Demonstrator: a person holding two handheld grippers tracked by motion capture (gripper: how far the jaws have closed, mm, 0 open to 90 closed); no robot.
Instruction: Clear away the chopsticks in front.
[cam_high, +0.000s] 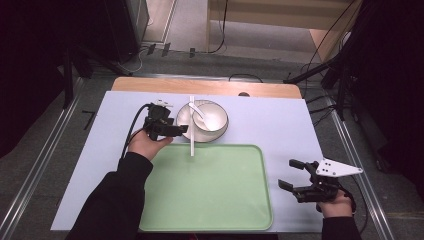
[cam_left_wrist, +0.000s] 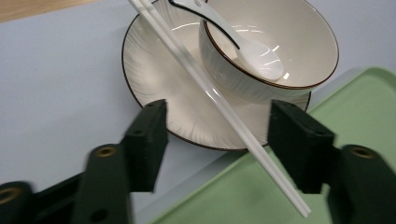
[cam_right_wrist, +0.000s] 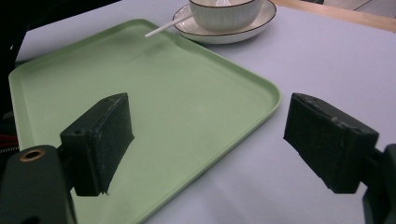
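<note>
**A:** Chopsticks (cam_left_wrist: 219, 100) sit between the jaws of the left gripper (cam_left_wrist: 217, 140), yes? Is it holding them?

**B:** Not that I can see. The jaws stand fairly wide apart, one on each side of the white pair, and neither pad presses on them. They also straddle the near rim of the saucer (cam_left_wrist: 154, 60).

**A:** Where do the chopsticks lie?

**B:** Across the saucer, just beside the bowl (cam_left_wrist: 299, 37), with their near end reaching out over the edge of the green tray (cam_high: 210, 195). A white spoon (cam_left_wrist: 247, 46) rests inside the bowl.

**A:** And from above?

**B:** The left gripper (cam_high: 182, 129) is at the saucer's left side, by the tray's far left corner.

**A:** What about the other hand?

**B:** The right gripper (cam_high: 292, 174) hangs at the tray's right edge, well apart from the dishes. Its jaws are spread wide with nothing between them, over the lilac table cover (cam_right_wrist: 299, 51).
</note>
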